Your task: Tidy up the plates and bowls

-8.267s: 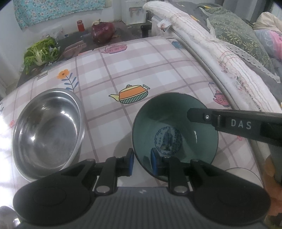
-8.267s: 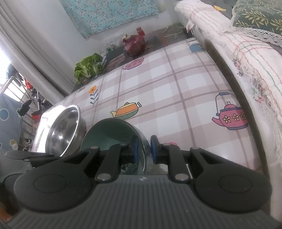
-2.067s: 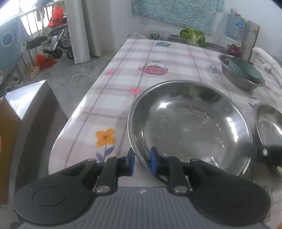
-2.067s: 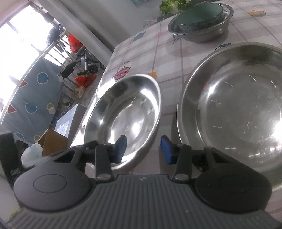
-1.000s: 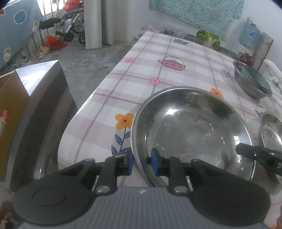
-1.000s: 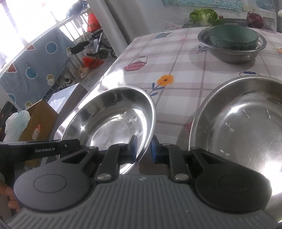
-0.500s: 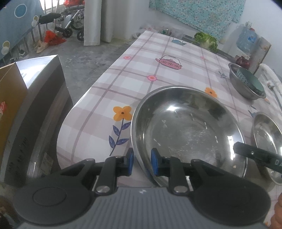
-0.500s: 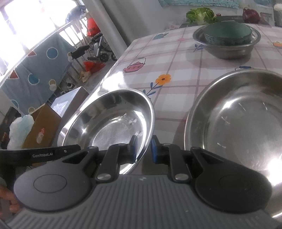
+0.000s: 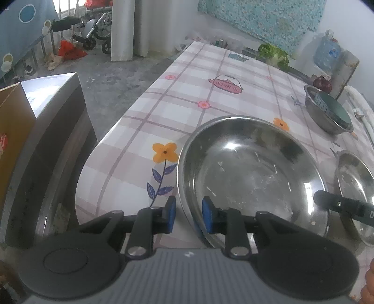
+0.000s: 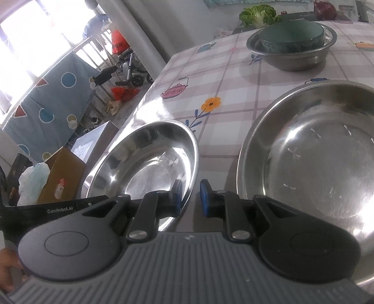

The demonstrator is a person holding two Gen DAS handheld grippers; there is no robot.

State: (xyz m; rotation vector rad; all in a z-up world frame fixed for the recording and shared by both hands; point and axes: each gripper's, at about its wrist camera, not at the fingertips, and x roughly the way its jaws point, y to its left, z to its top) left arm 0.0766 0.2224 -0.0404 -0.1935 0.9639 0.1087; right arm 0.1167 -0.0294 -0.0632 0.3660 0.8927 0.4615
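Observation:
A wide steel plate [image 9: 252, 173] lies at the near corner of the checked table [image 9: 210, 105]. Its near-left rim runs between my left gripper's [image 9: 188, 214] blue pads; the jaws are opening, and a slit shows beside the left pad. In the right wrist view the same plate [image 10: 145, 163] has its right rim pinched by my right gripper [image 10: 189, 196], which is shut on it. A second steel plate [image 10: 315, 159] lies just to its right, also in the left wrist view [image 9: 355, 187]. Far back, a green bowl [image 10: 292, 35] sits in a steel bowl [image 10: 294, 58].
The table's left edge drops to the floor, where a cardboard box [image 9: 11, 140] and a grey box [image 9: 53, 112] stand. Lettuce [image 10: 257, 14] and a red onion [image 10: 325, 8] lie at the far end. A person's hand [image 10: 7, 269] holds the left gripper.
The green bowl that both grippers held now rests in the steel bowl. My right gripper has shut on the plate's rim. In the last half second my left jaws have parted slightly.

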